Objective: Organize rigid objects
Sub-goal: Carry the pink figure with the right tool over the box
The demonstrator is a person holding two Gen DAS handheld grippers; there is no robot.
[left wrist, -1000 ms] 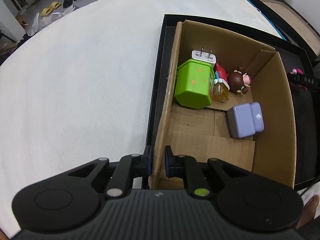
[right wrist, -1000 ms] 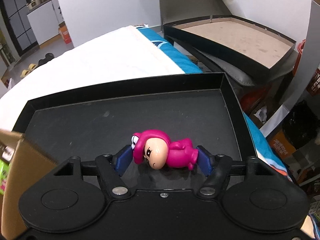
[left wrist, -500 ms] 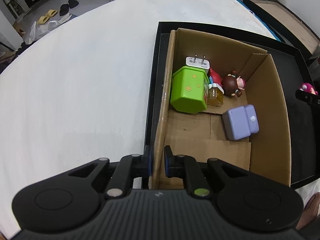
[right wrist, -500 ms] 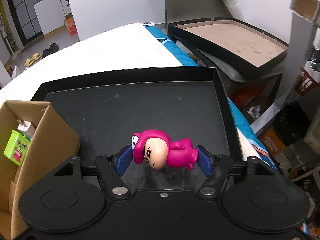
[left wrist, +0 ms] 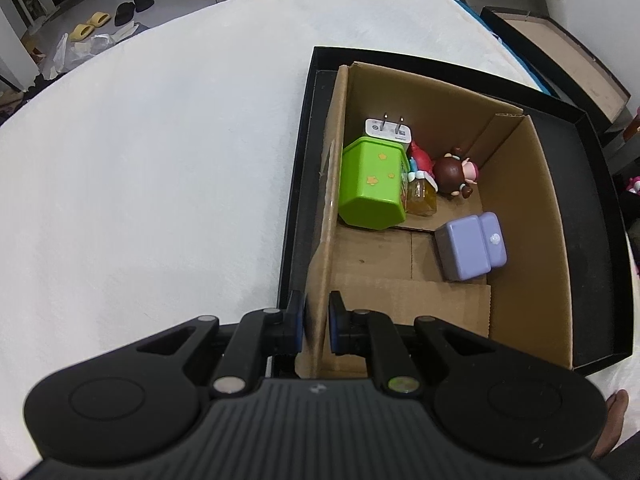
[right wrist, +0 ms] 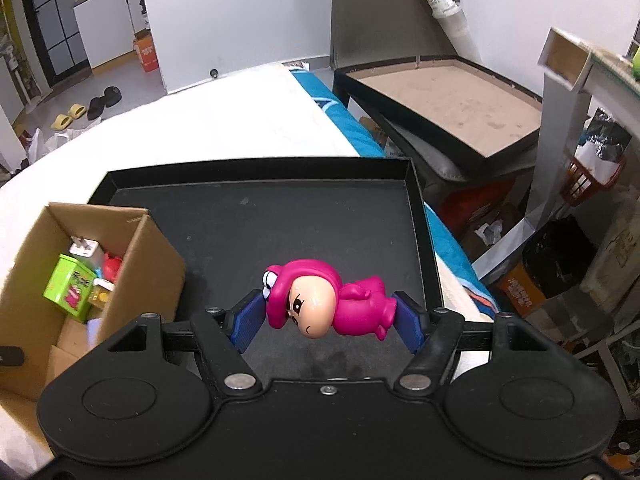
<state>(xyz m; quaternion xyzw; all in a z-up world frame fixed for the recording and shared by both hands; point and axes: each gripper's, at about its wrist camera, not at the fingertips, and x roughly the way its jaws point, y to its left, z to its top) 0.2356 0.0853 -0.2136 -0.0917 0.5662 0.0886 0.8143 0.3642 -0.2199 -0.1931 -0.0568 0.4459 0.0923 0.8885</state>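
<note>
Right jaws across pink figurine [right wrist: 332, 304], sideways, head leftward.

A lived-in home: a bed [left wrist: 160, 160] with a white cover fills the room, slippers [right wrist: 71, 116] and shoes [right wrist: 105, 101] lie on the floor beyond it, and white cabinets [right wrist: 108, 24] with stacked kitchenware line the far wall.
</note>
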